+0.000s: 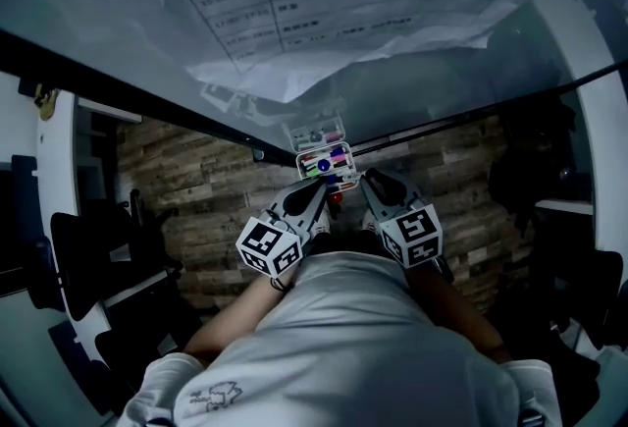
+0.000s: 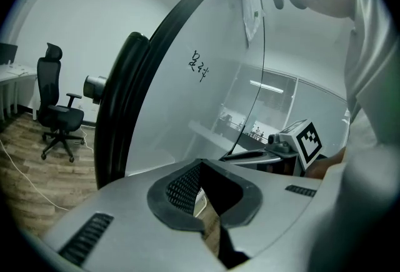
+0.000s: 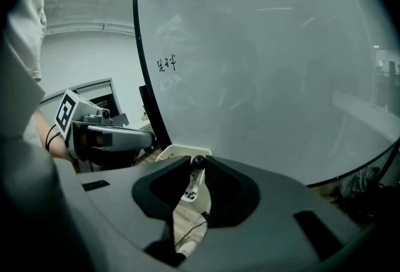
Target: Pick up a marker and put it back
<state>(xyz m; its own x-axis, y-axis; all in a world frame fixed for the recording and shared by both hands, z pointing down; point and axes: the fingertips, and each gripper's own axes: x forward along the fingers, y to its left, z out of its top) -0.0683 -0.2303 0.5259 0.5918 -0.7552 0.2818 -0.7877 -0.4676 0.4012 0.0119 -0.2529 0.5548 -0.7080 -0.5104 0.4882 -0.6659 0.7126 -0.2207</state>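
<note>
A small clear tray point(image 1: 325, 160) of coloured markers hangs at the whiteboard's lower edge, just ahead of both grippers. My right gripper point(image 3: 197, 163) is shut on a white marker point(image 3: 190, 194) with a black cap; the marker runs lengthwise between the jaws, cap at their tips, over the tray's white rim point(image 3: 170, 152). In the head view that gripper point(image 1: 365, 178) reaches the tray from the right. My left gripper point(image 1: 322, 187) sits beside it at the tray's left, jaws together with nothing seen between them point(image 2: 201, 164). A small red thing point(image 1: 335, 199) shows between the two grippers; what it is cannot be told.
The large glass whiteboard point(image 3: 262, 64) with a black frame point(image 2: 128, 108) fills the space ahead, papers point(image 1: 294, 13) pinned on it. A black office chair point(image 2: 57, 108) stands on the wood floor at far left. More dark chairs point(image 1: 98, 258) flank me.
</note>
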